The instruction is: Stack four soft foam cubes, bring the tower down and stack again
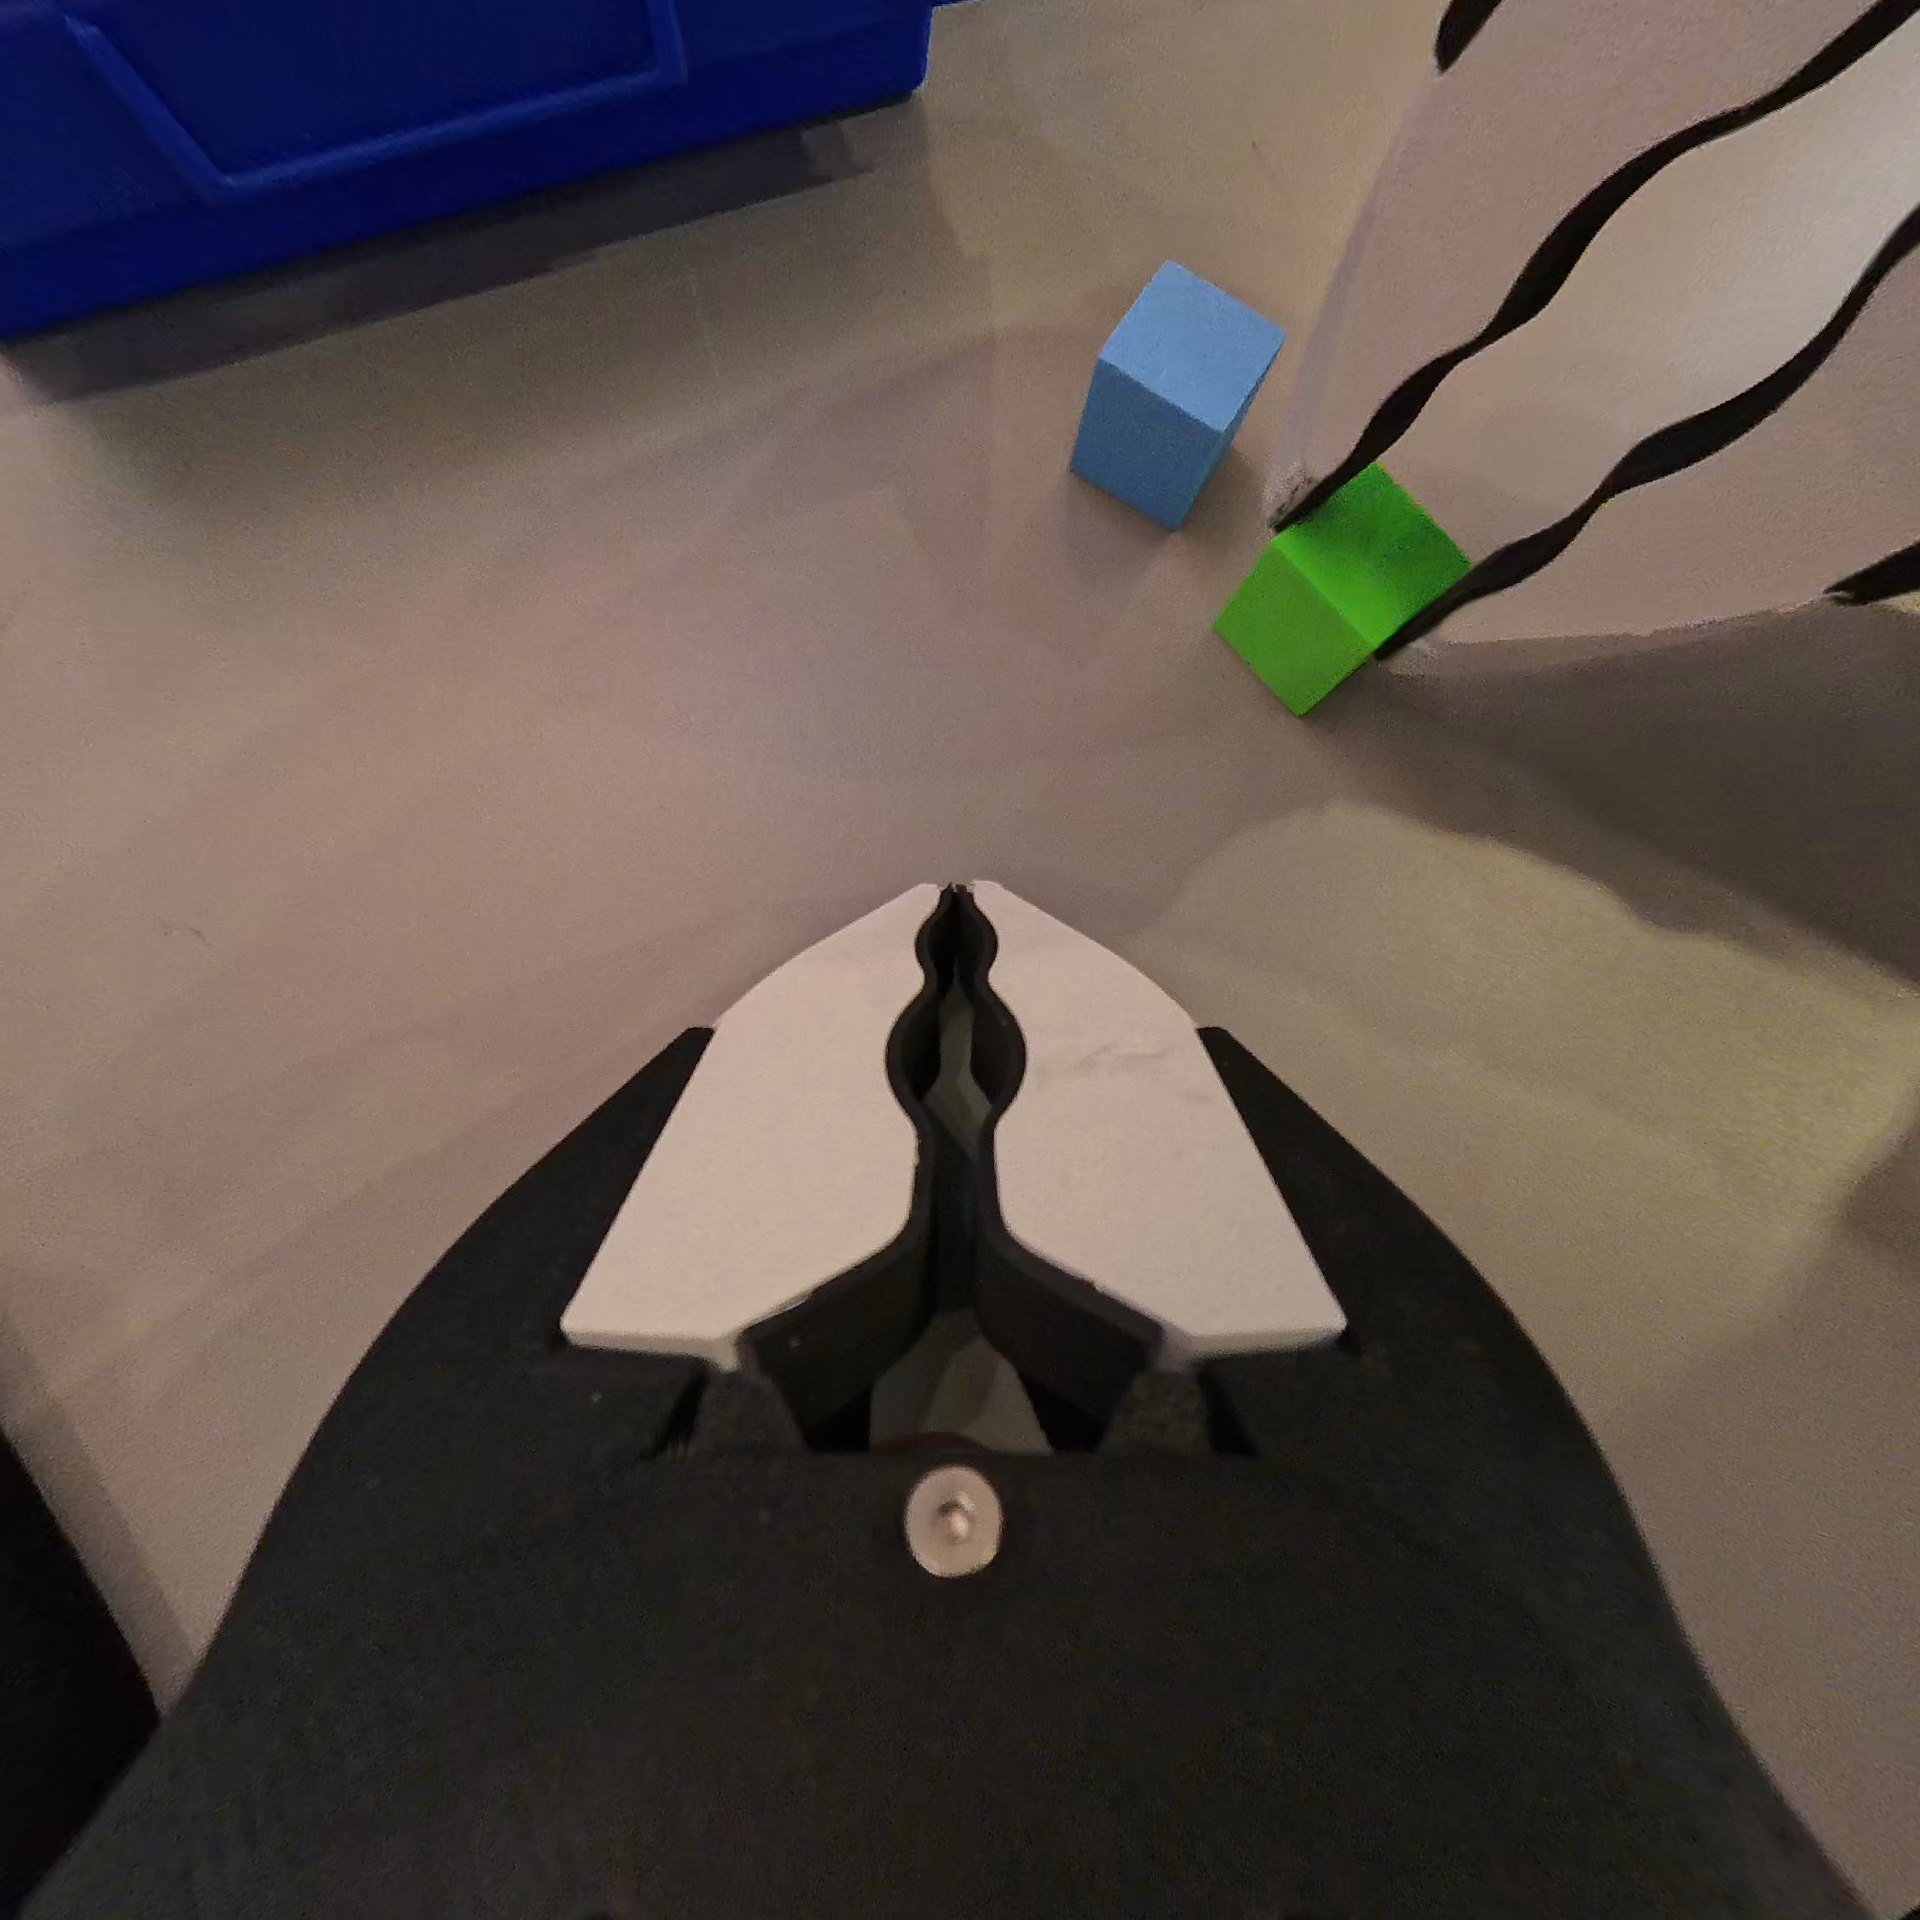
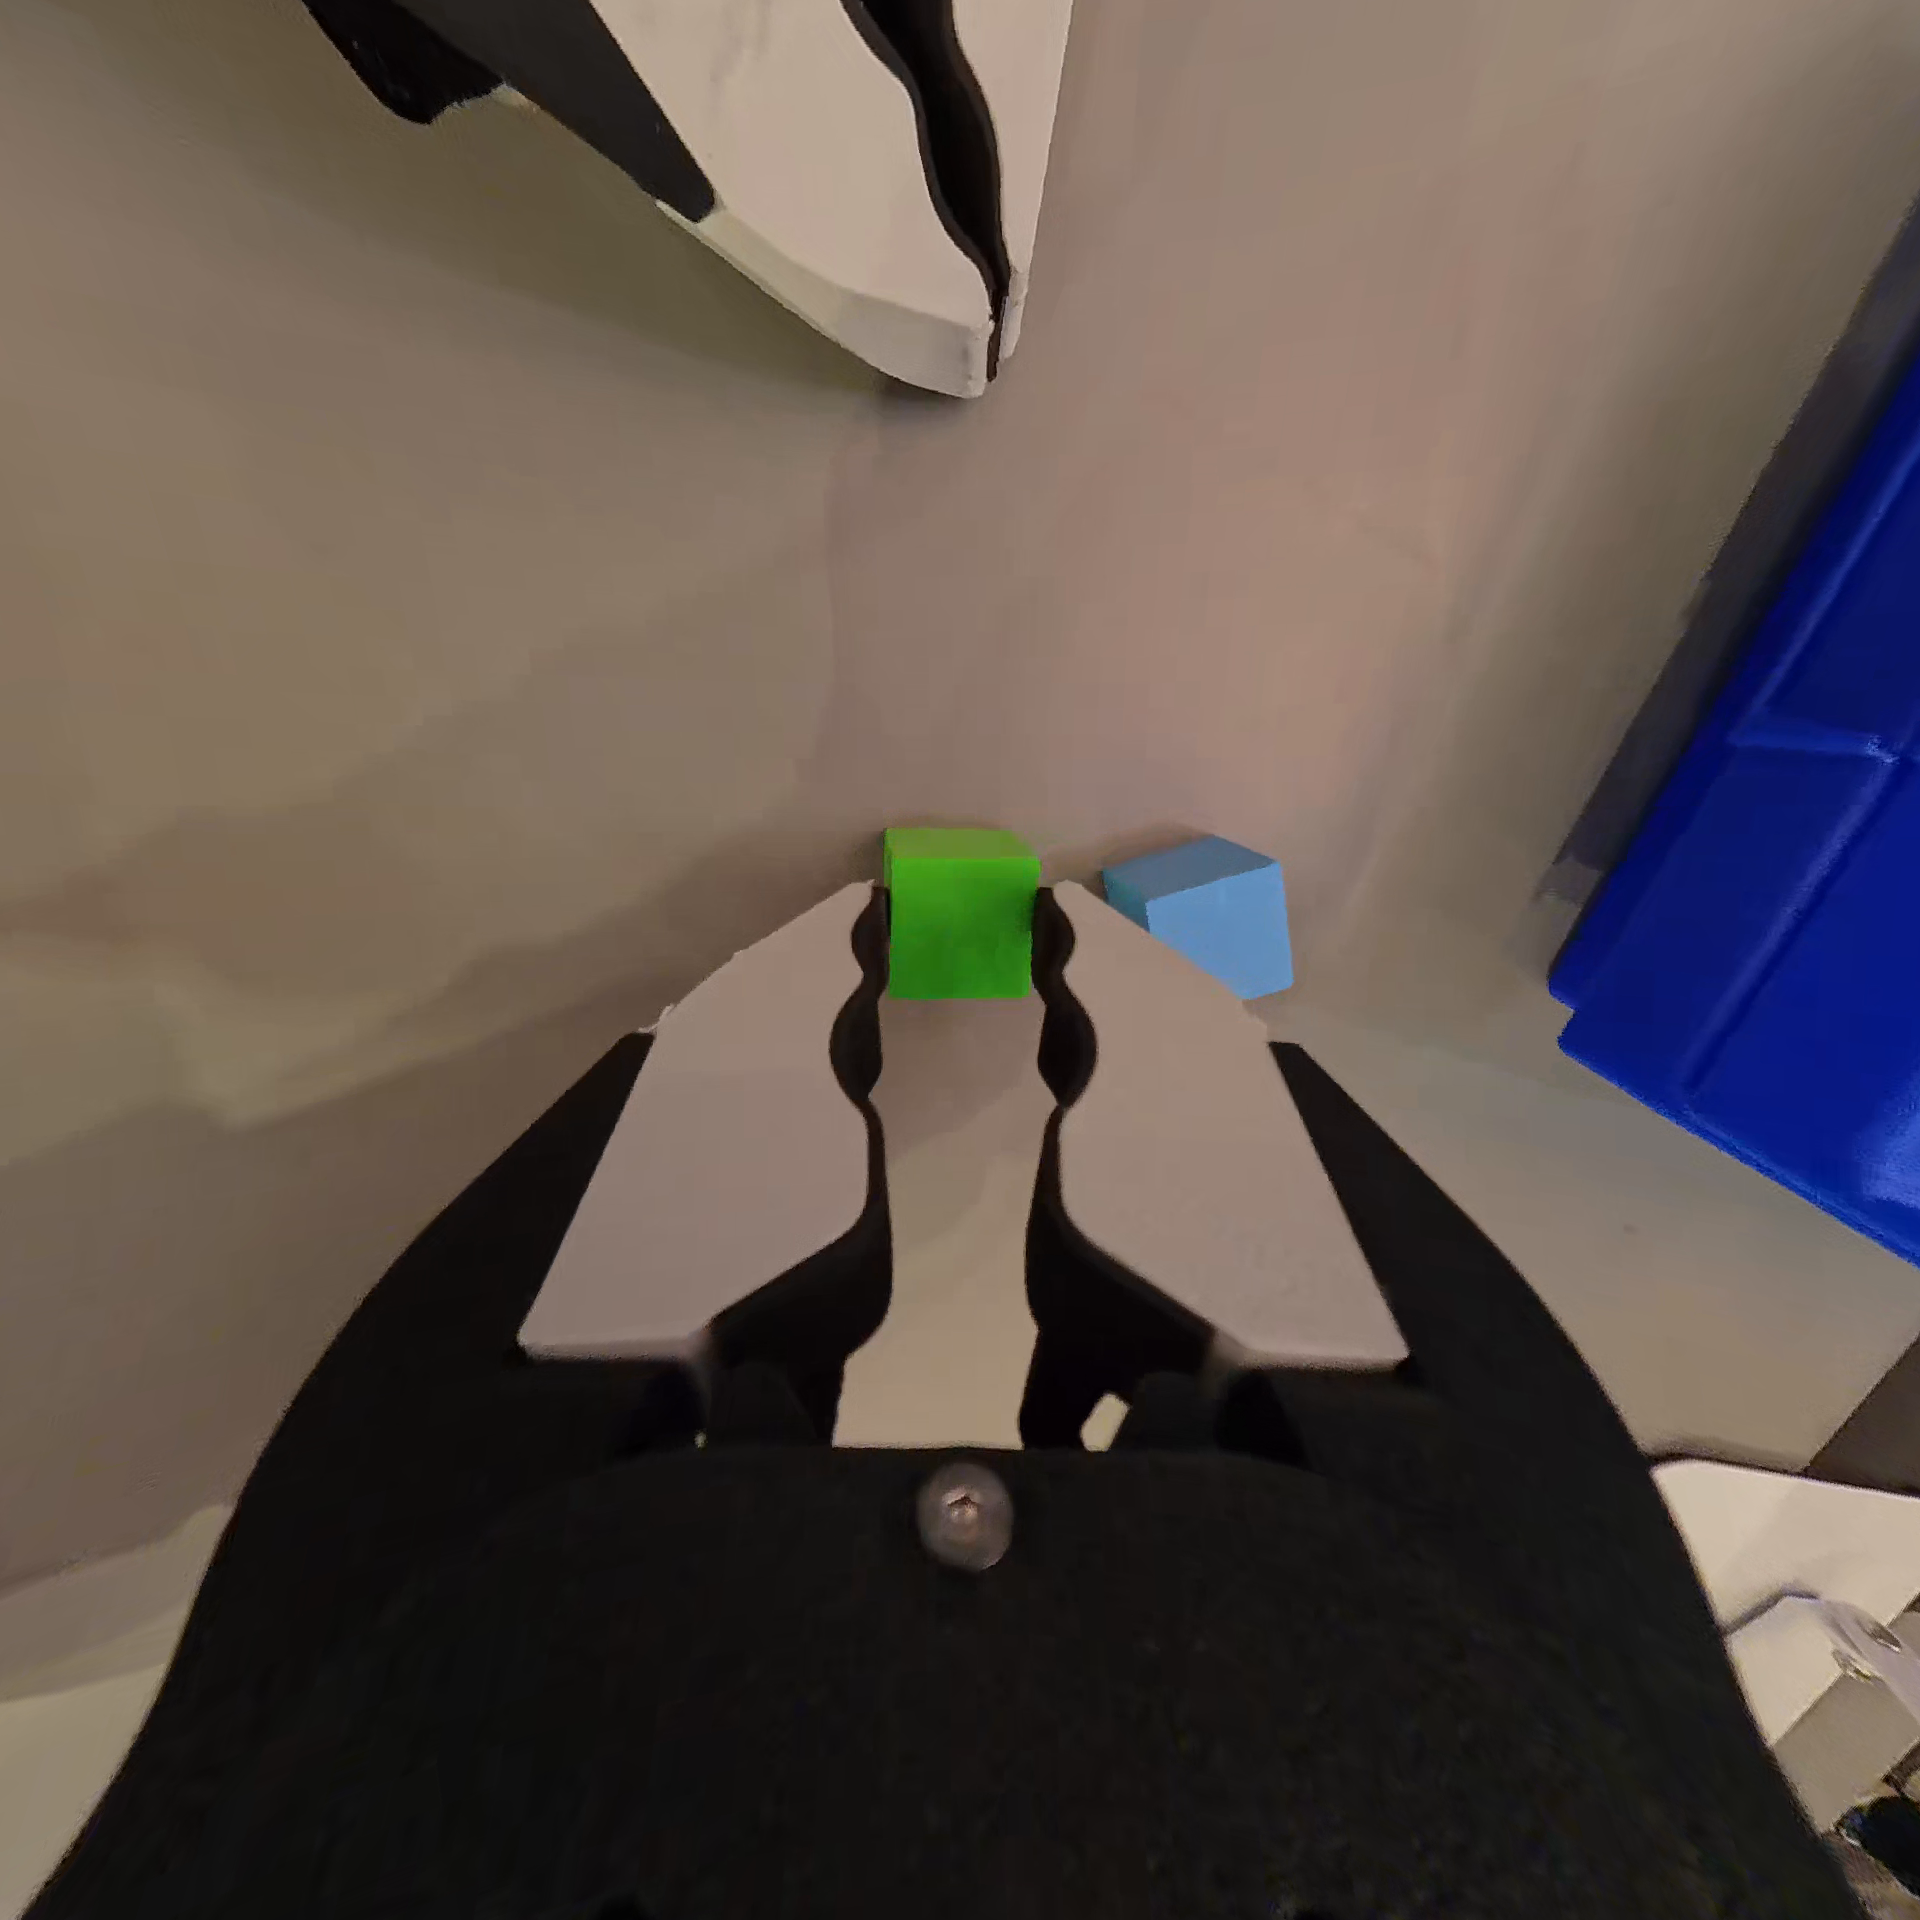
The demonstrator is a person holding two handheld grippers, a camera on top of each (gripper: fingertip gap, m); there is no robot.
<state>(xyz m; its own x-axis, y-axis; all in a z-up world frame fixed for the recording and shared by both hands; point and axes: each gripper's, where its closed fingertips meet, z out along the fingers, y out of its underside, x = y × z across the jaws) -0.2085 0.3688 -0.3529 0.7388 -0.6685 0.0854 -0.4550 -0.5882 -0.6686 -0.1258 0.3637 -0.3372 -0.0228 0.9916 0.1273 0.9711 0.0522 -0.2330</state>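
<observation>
A green foam cube (image 2: 961,914) stands on the pale table (image 2: 520,623). My right gripper (image 2: 961,896) has both black pads pressed on its left and right sides. The left wrist view shows the same cube (image 1: 1340,587) with the right gripper's pads on two opposite faces. A light blue foam cube (image 2: 1210,914) stands just right of it, apart, and also shows in the left wrist view (image 1: 1174,395). My left gripper (image 1: 954,891) is shut with nothing between its pads and hovers over bare table. It shows in the right wrist view (image 2: 992,343) beyond the cubes.
A dark blue plastic bin (image 1: 312,125) stands at the table's far side in the left wrist view, and at the right in the right wrist view (image 2: 1787,935). White and grey objects (image 2: 1787,1621) lie at the lower right, off the table edge. The tips of one gripper are about 9 cm away from the tips of the other.
</observation>
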